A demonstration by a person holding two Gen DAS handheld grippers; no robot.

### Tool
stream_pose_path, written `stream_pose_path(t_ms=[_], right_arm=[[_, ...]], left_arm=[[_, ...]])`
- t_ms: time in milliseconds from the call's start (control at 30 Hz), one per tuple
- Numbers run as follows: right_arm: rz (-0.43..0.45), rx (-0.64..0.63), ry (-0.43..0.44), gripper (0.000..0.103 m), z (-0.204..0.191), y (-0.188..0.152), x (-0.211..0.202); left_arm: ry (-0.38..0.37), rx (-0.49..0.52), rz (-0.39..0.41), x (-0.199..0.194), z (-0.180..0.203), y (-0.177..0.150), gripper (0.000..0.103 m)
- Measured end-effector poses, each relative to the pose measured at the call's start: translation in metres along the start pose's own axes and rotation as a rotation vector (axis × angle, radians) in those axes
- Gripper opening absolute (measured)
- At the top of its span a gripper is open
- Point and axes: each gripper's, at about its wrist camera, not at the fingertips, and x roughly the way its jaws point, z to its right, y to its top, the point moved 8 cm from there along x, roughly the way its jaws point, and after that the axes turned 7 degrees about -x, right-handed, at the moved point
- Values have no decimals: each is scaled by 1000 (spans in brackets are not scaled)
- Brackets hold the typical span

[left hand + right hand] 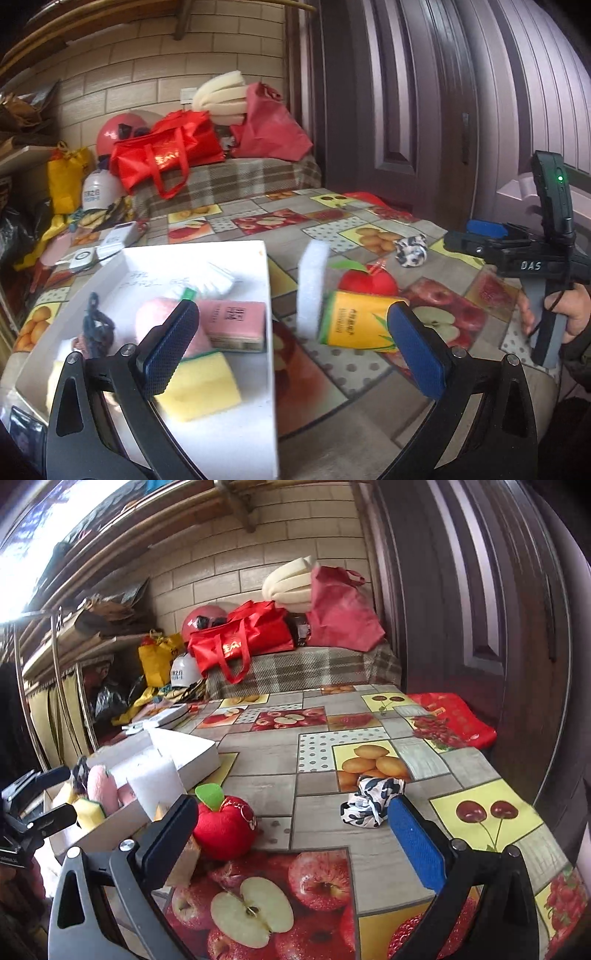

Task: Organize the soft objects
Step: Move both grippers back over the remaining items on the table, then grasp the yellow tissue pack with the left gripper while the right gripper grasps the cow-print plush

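progress looks partial: white box (236,258) under the spread, empty left gripper (291,347) already holds a yellow sponge (199,387) and pink tissue pack (236,325). ahead of the released right gripper (291,830), plush apple (225,830) and spotted cloth (369,801) remain on the surface (266,753).

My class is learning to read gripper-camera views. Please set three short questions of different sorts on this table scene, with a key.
1. True or false: the yellow sponge lies inside the white box.
2. What lies nearest the plush apple? A) red tote bag B) yellow packet C) white helmet
3. Fill in: both the left gripper and the right gripper are ____ and hold nothing.

Key: 1 true; 2 B; 3 open.
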Motion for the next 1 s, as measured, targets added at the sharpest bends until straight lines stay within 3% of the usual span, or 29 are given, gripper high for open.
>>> stream_pose_path(t_ms=[67, 133, 333, 500, 600, 733, 900, 1000], right_arm=[[-60, -38, -39, 103, -3, -5, 11], [-100, 11, -48, 103, 11, -11, 17], [-114, 120, -147, 103, 69, -16, 28], [-168, 197, -95, 103, 94, -20, 49], [-200, 198, -61, 103, 93, -20, 61], [-233, 193, -79, 103, 95, -18, 78], [-331, 185, -43, 103, 86, -24, 105], [-383, 145, -49, 98, 79, -29, 112]], left_arm=[[-34, 13, -41, 8, 14, -3, 103], [-59, 21, -84, 17, 25, -7, 103], [-104, -3, -213, 51, 45, -15, 103], [-97, -4, -272, 69, 54, -19, 103], [-83, 5, -293, 78, 58, -20, 103], [-70, 8, -317, 90, 62, -20, 102], [-65, 2, -375, 101, 61, -28, 102], [-55, -24, -391, 104, 55, -29, 94]])
